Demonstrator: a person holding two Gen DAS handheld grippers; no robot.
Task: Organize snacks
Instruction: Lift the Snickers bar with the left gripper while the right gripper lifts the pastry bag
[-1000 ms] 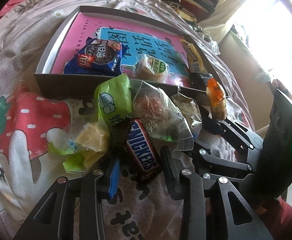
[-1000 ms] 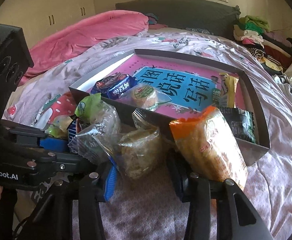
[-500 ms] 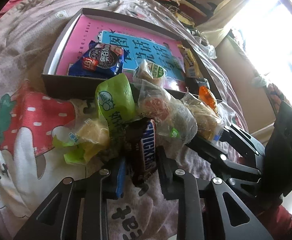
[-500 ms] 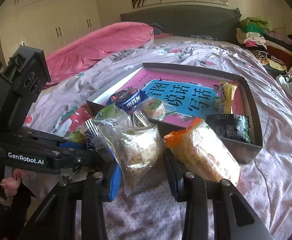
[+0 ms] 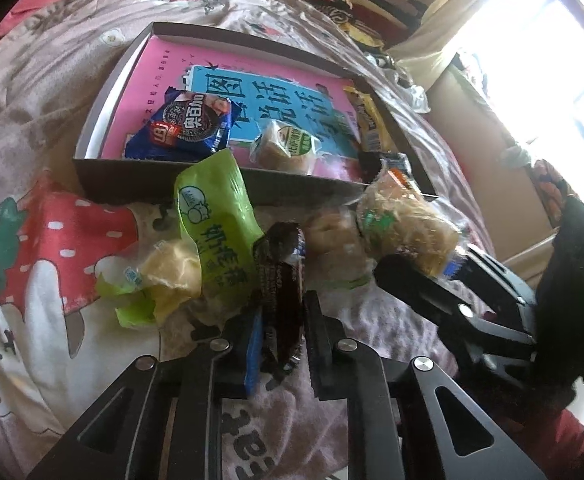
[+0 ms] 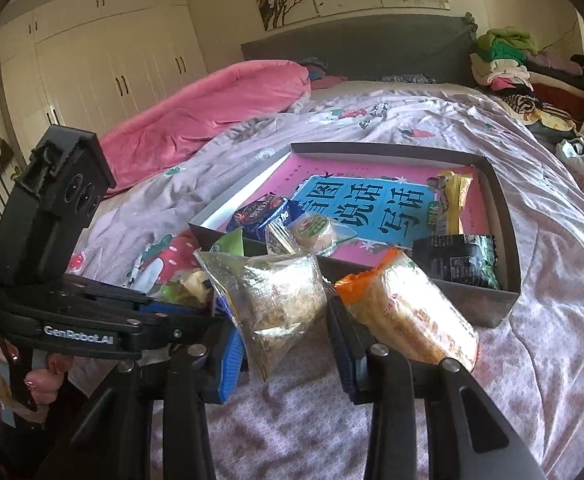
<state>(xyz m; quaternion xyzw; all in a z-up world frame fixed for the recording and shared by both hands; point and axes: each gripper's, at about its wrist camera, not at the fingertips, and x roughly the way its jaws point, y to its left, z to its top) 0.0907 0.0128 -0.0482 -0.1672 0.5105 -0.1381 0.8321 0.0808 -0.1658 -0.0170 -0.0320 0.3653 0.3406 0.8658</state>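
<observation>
The left gripper (image 5: 282, 320) has its jaws clamped tight on a dark chocolate bar (image 5: 280, 280), standing on edge between the pads just above the bedspread (image 5: 32, 340); its wrapper print is too twisted to read here. Just left of it lies a green packet (image 5: 216, 216) with a cartoon face and green Chinese characters, and beside that a pale yellow cake in a torn green wrapper (image 5: 164, 272).

Over to the right gripper (image 6: 288, 332): its jaws are pinched in on a clear-wrapped pastry (image 6: 272, 296), held by the near end with the packet tilting up off the bed. Touching its right finger is an orange-topped packet of crackers (image 6: 408, 312), red print on it, unreadable.

Beyond the pile sits the shallow grey box (image 6: 504, 216), holding a pink book (image 5: 164, 80) with big black Chinese characters on a blue panel. In the box: a blue cookie packet (image 5: 188, 128) with a red badge and sandwich-cookie picture at near left, a round cake with a green label (image 5: 288, 148) beside it, a yellow bar (image 6: 452, 200) along the right wall, and a black packet (image 6: 460, 260) in the near right corner.

On the left gripper's body, the right view reads "GenRobot.AI", with a hand (image 6: 20, 364) wrapped round its handle. Farther off: a pink quilt (image 6: 212, 108), grey headboard (image 6: 364, 48), stacked clothes (image 6: 512, 64) at right, white wardrobes (image 6: 104, 52) at left.
</observation>
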